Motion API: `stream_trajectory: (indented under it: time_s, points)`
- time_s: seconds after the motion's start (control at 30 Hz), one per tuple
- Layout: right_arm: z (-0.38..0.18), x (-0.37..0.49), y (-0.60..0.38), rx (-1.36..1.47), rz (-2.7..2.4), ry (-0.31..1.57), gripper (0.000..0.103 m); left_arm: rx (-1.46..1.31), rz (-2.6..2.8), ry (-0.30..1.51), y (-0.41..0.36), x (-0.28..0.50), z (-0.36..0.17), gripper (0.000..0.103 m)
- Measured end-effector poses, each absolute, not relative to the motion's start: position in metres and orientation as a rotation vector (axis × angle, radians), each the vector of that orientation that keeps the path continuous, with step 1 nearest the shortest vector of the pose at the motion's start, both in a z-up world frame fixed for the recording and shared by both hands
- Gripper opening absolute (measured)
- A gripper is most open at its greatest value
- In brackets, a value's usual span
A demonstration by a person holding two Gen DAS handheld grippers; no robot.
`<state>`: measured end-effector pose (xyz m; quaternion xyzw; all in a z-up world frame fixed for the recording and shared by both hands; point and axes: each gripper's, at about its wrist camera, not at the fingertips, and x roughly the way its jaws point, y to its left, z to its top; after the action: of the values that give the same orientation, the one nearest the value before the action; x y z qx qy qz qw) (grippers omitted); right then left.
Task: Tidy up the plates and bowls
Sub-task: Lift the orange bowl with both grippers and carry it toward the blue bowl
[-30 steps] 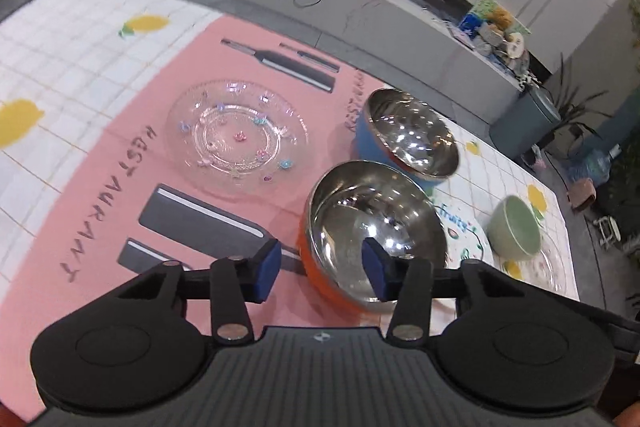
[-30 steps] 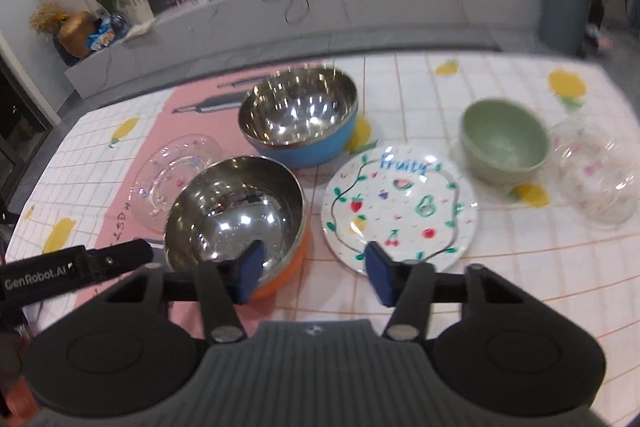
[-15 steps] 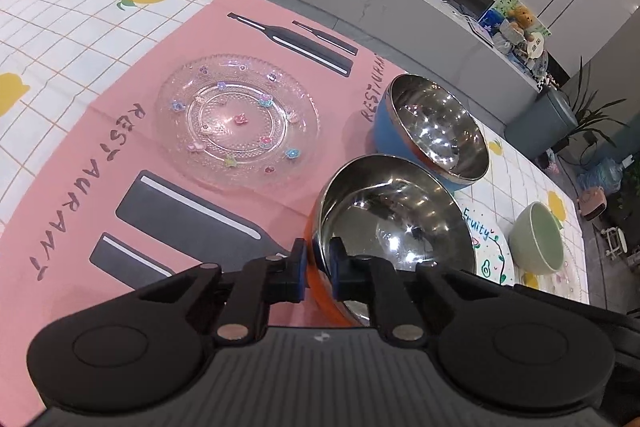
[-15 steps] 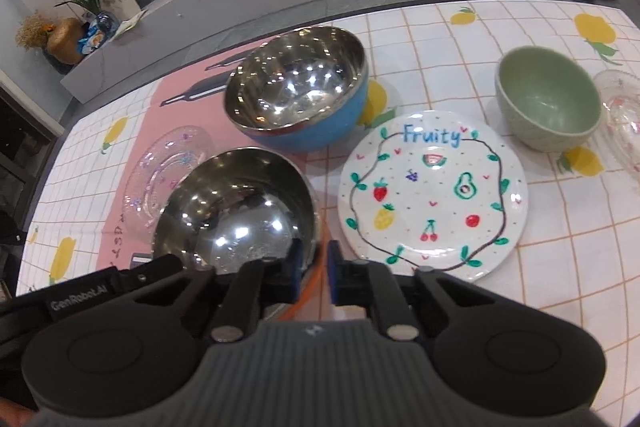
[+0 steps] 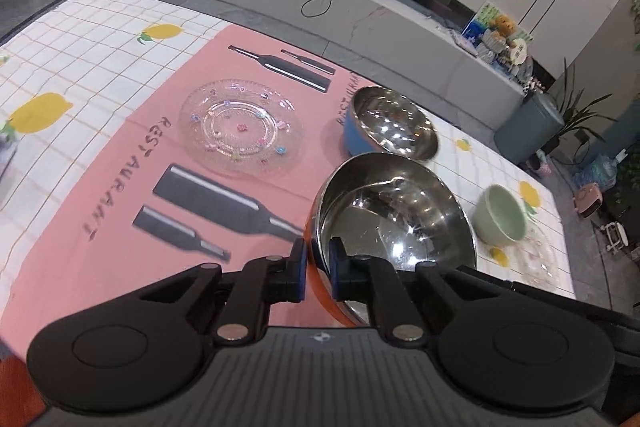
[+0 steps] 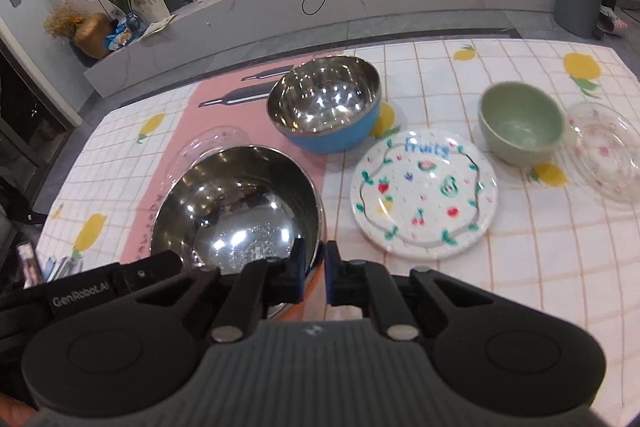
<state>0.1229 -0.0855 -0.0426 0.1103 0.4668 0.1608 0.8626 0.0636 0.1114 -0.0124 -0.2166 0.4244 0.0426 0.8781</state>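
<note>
Orange bowl [image 5: 394,219]: rim clamped by left hand-held gripper [image 5: 318,267] and right hand-held gripper [image 6: 314,273].

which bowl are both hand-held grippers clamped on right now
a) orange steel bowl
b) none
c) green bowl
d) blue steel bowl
a: the left hand-held gripper and the right hand-held gripper each pinch the rim of the orange steel bowl; the blue steel bowl and green bowl sit untouched.

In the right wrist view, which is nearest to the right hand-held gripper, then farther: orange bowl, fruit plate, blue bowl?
From the right hand-held gripper:
1. Orange bowl, its rim between the fingers, left.
2. Fruit plate, ahead, right.
3. Blue bowl, farthest, straight ahead.
</note>
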Motion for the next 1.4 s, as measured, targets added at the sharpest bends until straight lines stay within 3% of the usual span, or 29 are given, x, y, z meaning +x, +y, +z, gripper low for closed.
stream_trajectory:
  time_s: [0.6, 1.4]
  points:
    - [-0.037, 0.017, -0.171, 0.307, 0.309, 0.992, 0.007, -0.454, -0.047, 0.978, 0.054, -0.001, -0.026, 0.012]
    - [-0.087, 0.028, -0.153, 0.292, 0.301, 1.092, 0.007, -0.448, -0.015, 1.063, 0.068, 0.005, -0.07, 0.013]
